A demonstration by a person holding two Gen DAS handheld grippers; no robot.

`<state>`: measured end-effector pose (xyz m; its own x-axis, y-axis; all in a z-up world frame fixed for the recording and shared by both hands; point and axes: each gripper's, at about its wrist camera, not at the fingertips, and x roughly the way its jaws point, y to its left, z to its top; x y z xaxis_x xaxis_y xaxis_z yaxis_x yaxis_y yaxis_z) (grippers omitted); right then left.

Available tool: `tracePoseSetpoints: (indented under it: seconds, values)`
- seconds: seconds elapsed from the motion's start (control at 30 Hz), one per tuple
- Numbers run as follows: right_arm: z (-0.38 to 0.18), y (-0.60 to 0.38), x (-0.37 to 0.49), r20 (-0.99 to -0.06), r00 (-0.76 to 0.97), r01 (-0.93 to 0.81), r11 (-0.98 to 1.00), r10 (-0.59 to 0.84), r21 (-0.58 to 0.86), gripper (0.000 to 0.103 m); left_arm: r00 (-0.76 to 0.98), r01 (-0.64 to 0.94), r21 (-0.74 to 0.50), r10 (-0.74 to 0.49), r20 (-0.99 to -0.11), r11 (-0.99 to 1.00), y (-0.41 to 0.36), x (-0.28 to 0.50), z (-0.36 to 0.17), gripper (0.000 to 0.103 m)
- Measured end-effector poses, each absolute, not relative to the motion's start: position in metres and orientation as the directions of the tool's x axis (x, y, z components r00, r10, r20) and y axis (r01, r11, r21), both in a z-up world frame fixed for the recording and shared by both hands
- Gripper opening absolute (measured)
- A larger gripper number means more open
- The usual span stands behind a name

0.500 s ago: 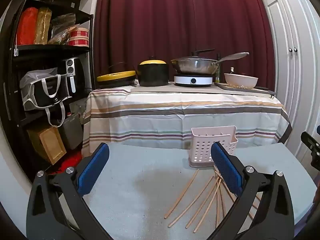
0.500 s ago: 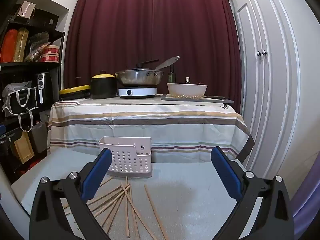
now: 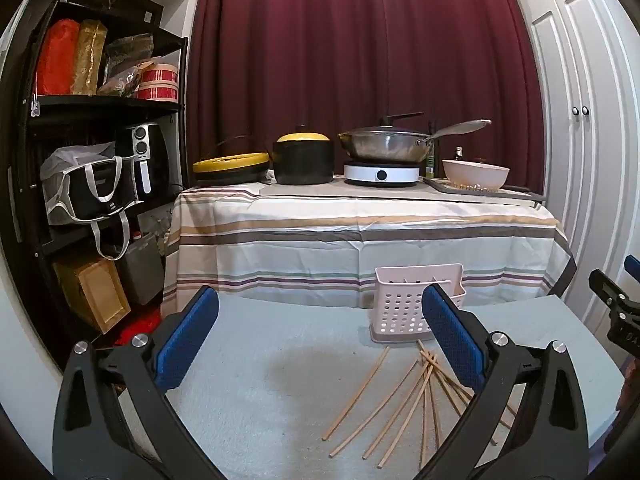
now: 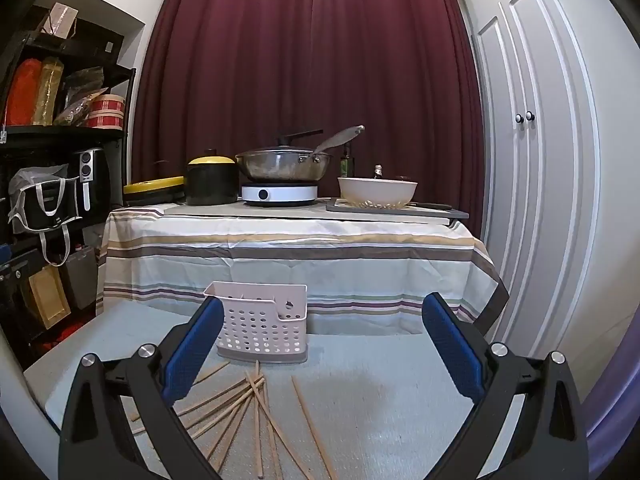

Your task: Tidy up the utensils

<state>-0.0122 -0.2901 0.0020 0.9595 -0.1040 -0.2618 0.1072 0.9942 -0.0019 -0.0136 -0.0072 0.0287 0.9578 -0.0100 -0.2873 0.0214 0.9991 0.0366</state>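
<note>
We hold both grippers, left and right, wide and empty above scattered chopsticks before a basket.

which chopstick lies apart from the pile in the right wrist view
The lone chopstick to the right of the fanned pile of chopsticks, in front of the pink utensil basket. It crosses no other stick; the rest overlap.

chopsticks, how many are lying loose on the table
About 9, though overlaps and the gripper arms may hide some. All chopsticks lie scattered on the light table just in front of the perforated utensil holder; none visibly in it.
</note>
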Motion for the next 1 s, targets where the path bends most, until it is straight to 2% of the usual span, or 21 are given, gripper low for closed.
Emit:
tracePoseSetpoints:
  seconds: [1.0]
  values:
    - [-0.0002,-0.2911,-0.0193,-0.240,0.965,0.103,0.995,-0.102,-0.010,0.097,0.961,0.024,0.027,-0.016,-0.276,0.999,-0.0080,-0.0185,0.0256,0.099]
